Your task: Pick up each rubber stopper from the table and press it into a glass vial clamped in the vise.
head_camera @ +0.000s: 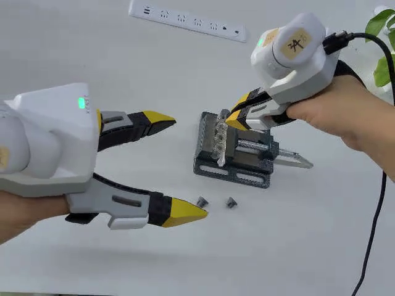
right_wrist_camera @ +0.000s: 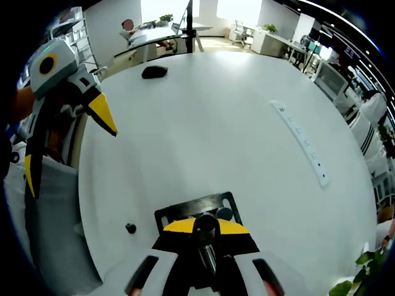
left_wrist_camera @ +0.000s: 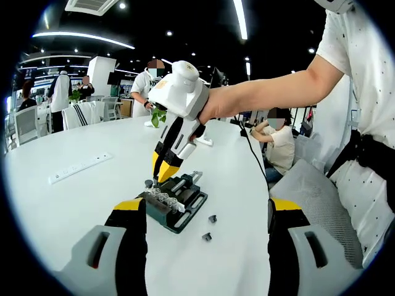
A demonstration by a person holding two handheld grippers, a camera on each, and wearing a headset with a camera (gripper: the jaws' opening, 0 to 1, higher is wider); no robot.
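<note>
Head cam: steep down on desk, near. L cam low, vise centre frame; R cam just above same vise.

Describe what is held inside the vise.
A row of clear glass vials, clamped. The right gripper, shut on a stopper, covers the row's far end.

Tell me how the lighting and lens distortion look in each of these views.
Head view: even, sharp light, faint shadows beside the vise and two loose stoppers. Left gripper view: fisheye, bright ceiling strips glaring over a dark ceiling. Right gripper view: fisheye curves the power strip; far windows blown out.
</note>
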